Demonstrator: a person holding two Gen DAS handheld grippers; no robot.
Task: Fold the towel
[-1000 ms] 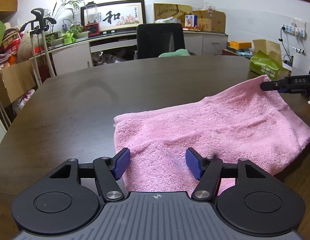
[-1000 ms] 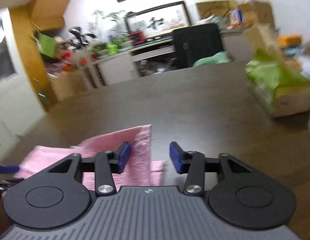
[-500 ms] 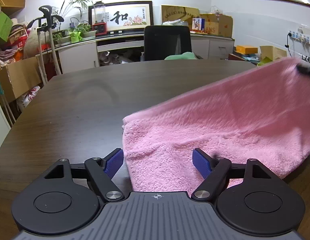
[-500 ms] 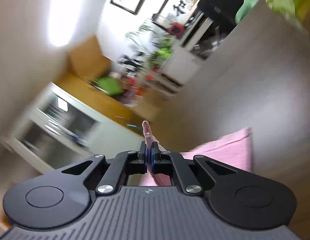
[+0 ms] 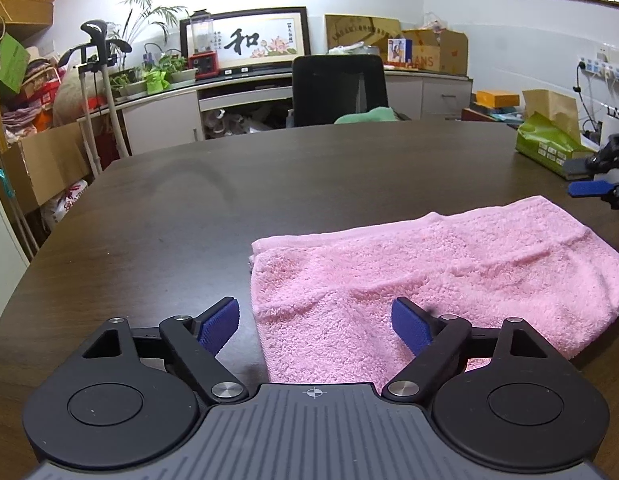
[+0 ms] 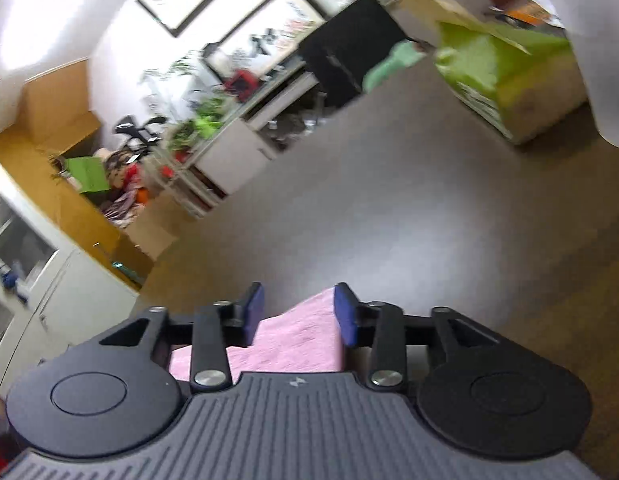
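So the pink towel (image 5: 449,280) is lying flat on the dark wooden table (image 5: 229,208), already doubled over. You can see two layers stacked at its left edge, with the lower one peeking out a bit, and the fold looks tidy enough, just a few soft ridges across the fluffy terry. My guess is one fold is done and both grippers are letting go so the cloth can settle before the next one. The left gripper (image 5: 315,322) sits low at the near left corner with its blue pads spread wide and opening further. The right pad hovers over the towel, the left one is off over bare table, and nothing is pinched. In the right wrist view the right gripper (image 6: 297,312) is rolled at an angle with its jaws opening too; the towel's corner (image 6: 305,332) sits between the pads, but I don't think they're pressing on it. From the left wrist view that gripper is just past the towel's far right corner. Beyond it there's a green tissue box (image 5: 549,148), and a black office chair (image 5: 337,88) at the far side of the table.
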